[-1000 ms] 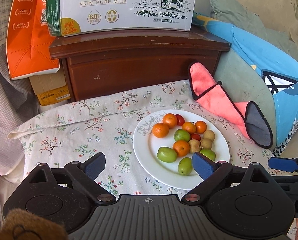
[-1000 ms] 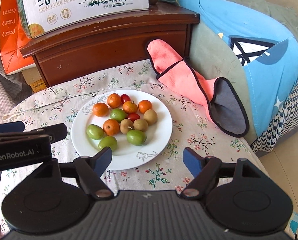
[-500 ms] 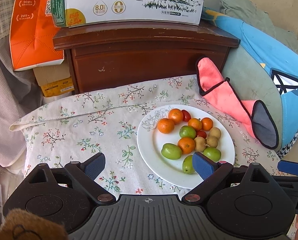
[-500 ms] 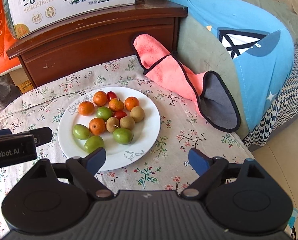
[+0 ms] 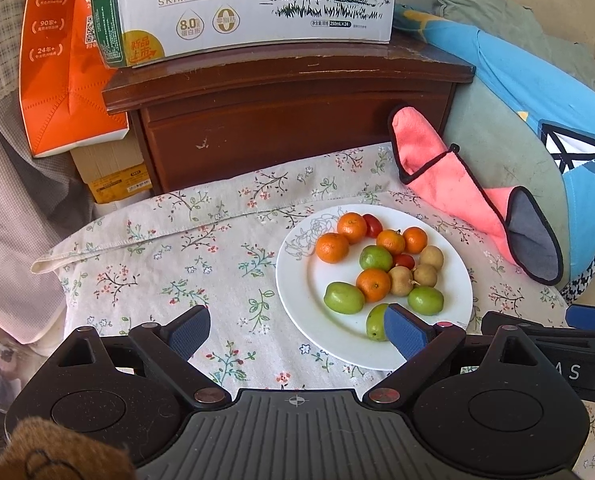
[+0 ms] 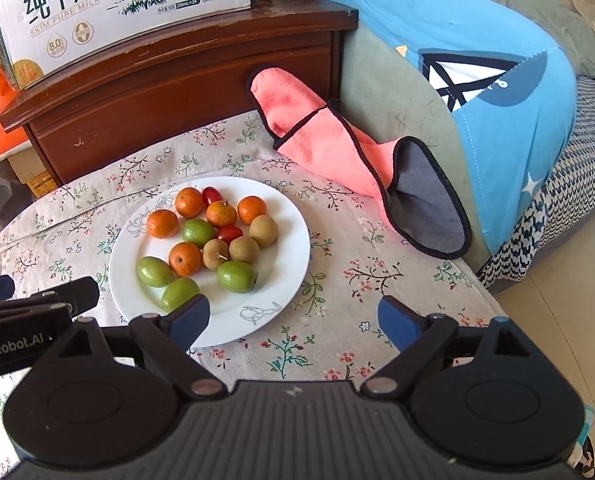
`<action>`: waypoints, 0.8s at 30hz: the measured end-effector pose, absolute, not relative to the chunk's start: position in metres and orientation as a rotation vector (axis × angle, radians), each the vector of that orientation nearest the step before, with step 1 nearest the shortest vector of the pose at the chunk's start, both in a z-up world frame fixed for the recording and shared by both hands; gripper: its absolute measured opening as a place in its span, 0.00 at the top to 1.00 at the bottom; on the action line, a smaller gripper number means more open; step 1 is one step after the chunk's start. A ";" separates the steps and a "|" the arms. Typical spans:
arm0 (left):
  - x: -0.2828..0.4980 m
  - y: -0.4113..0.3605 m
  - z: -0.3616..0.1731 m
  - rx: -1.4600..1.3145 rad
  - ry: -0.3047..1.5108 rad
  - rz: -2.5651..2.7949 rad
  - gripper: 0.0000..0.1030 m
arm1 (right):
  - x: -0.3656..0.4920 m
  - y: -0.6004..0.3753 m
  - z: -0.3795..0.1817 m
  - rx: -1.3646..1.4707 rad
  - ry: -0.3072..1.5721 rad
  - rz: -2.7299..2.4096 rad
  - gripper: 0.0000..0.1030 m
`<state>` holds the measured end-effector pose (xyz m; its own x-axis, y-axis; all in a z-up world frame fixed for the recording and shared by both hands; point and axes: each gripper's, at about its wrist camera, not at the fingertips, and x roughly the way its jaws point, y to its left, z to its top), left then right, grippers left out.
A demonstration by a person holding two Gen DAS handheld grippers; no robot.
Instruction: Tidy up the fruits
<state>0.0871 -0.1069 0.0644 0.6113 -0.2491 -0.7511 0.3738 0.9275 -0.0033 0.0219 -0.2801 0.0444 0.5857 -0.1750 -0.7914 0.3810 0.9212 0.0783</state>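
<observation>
Fruits (image 6: pixel 213 240) are heaped, touching, on white plate (image 6: pixel 285 276) atop cloth-covered desk (image 6: pixel 337 320). Left tongs (image 5: pixel 297 332) and right tongs (image 6: pixel 293 316) are held wide, empty. Neighbours risk being nudged off during picking.

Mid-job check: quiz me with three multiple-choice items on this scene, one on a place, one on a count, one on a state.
1. Where is the pink cloth?
A. on the plate
B. off the plate, on the side toward the blue cushion
C. under the milk box

2. How many orange mandarins are on the plate?
A. three
B. five
C. eight

3. The right tongs are:
A. open, nothing between them
B. shut on a green fruit
C. shut on the cloth

Answers: 1 B, the cloth lies on the tablecloth next to the cushion; 2 B, five orange fruits show; 3 A, the blue pads stand wide apart over tablecloth.
</observation>
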 end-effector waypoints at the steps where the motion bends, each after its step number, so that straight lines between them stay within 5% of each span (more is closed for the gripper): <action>1: 0.086 -0.108 0.065 0.167 0.836 -0.358 0.08 | 0.022 -0.280 0.045 0.252 0.894 -0.331 0.12; 24: 0.071 -0.122 0.077 0.255 0.813 -0.349 0.08 | 0.013 -0.281 0.053 0.199 0.941 -0.368 0.12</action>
<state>0.0705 -0.1216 0.0767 0.6351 -0.2054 -0.7446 0.3987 0.9128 0.0883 0.0125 -0.2812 0.0530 0.5332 -0.2209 -0.8166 0.3920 0.9199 0.0072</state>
